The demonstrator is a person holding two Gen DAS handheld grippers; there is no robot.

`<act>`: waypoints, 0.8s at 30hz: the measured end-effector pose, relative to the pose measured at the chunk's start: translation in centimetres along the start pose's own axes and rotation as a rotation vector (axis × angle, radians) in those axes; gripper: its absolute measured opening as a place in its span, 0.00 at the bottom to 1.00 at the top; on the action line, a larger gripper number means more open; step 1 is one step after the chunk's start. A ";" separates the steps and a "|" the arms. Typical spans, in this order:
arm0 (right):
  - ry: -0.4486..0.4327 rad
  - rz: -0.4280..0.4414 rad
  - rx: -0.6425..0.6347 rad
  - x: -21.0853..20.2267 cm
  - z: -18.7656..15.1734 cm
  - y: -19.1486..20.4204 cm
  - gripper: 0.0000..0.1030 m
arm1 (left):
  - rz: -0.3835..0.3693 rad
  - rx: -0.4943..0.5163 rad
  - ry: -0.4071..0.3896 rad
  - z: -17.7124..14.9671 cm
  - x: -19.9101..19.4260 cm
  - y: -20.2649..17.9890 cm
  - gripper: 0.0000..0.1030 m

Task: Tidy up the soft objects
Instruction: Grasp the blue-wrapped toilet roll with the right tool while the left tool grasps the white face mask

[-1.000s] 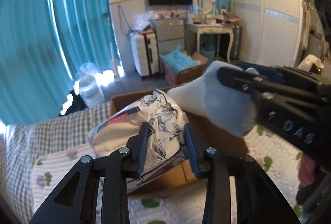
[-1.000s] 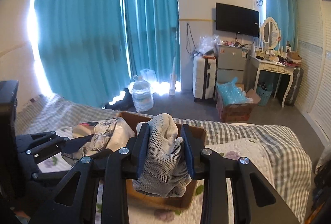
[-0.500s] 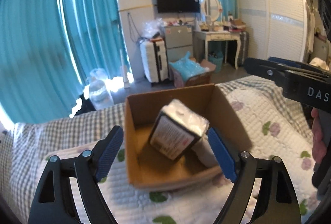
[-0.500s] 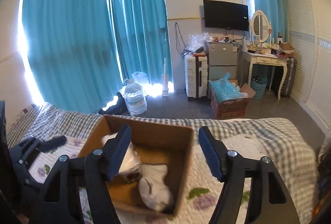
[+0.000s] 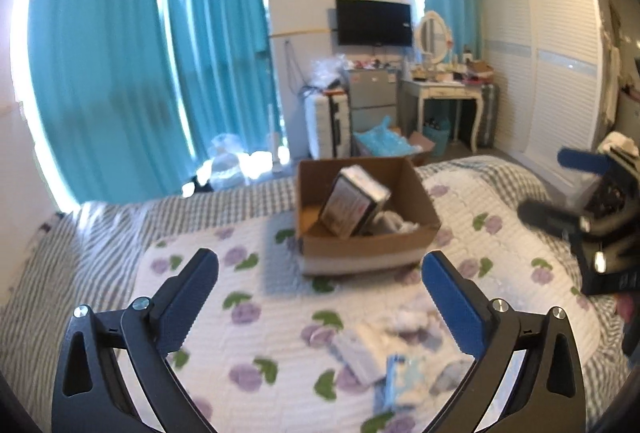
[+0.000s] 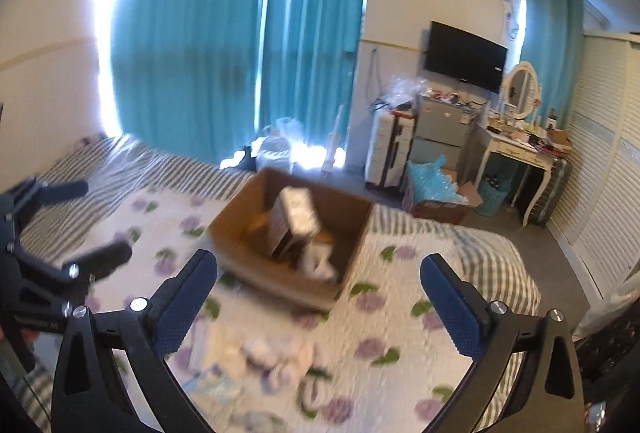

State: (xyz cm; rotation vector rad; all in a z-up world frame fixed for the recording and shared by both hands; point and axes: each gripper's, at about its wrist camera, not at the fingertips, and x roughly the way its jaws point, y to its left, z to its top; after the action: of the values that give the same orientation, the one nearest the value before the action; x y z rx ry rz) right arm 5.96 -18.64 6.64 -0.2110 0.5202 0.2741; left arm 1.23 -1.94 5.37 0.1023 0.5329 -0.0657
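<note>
The bed [image 5: 120, 273], under a white quilt printed with purple flowers, fills the lower part of both views. Beyond the fingertips of both grippers a cardboard box [image 5: 364, 251] sits on it, its top open. Inside, a wrapped packet [image 5: 354, 201] leans tilted against the box's far side, and a white sock [image 5: 394, 223] lies at the bottom beside it.

The left gripper [image 5: 320, 307] and the right gripper [image 6: 318, 307] both have their fingers spread wide and hold nothing. That suggests a pause between placements, with two things in the box and more to fetch.

The rest of the soft things [image 5: 396, 353] lie on the quilt near the fingers, low between the left gripper's fingers and closer to its right finger. They are a loose, blurred heap: pale blue packets and something white and fluffy. Single pieces are hard to tell apart.

The next move probably calls for lowering one gripper over the heap, closing on one piece without dragging its neighbours, then carrying it forward over the box.
</note>
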 end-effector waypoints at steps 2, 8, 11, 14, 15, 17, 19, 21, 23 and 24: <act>0.011 0.020 -0.019 -0.8 -1.8 1.4 0.99 | 0.016 -0.024 0.013 -1.7 -0.2 0.3 1.00; 0.124 0.092 -0.030 2.0 -8.7 5.4 0.99 | 0.063 -0.096 0.099 -8.9 3.0 1.3 1.00; 0.245 0.104 0.011 5.8 -12.8 6.1 0.99 | 0.085 -0.079 0.179 -12.0 5.8 1.6 1.00; 0.319 0.140 0.051 8.8 -15.2 6.3 0.99 | 0.085 -0.064 0.235 -14.5 7.5 1.8 1.00; 0.337 0.148 0.056 9.4 -15.8 6.4 0.99 | 0.076 -0.070 0.250 -15.2 7.9 2.0 1.00; 0.362 0.176 0.049 10.7 -16.5 7.1 0.99 | 0.059 -0.085 0.282 -16.1 8.7 2.4 1.00; 0.368 0.193 0.039 11.4 -16.7 7.6 0.99 | 0.060 -0.094 0.313 -16.8 9.3 2.8 1.00; 0.380 0.215 0.027 12.1 -17.0 8.3 0.99 | 0.056 -0.104 0.327 -17.0 9.5 3.0 1.00; 0.397 0.228 0.009 12.7 -17.2 9.0 0.98 | 0.049 -0.113 0.331 -17.1 9.6 3.2 0.99; 0.407 0.234 -0.005 13.1 -17.4 9.4 0.97 | 0.067 -0.111 0.333 -17.2 9.6 3.2 0.99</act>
State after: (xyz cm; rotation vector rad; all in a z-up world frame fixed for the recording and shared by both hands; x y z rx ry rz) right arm 5.97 -11.79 -16.10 -0.2114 0.9502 0.4642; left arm 1.09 2.91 -13.98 0.0219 0.8636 0.0478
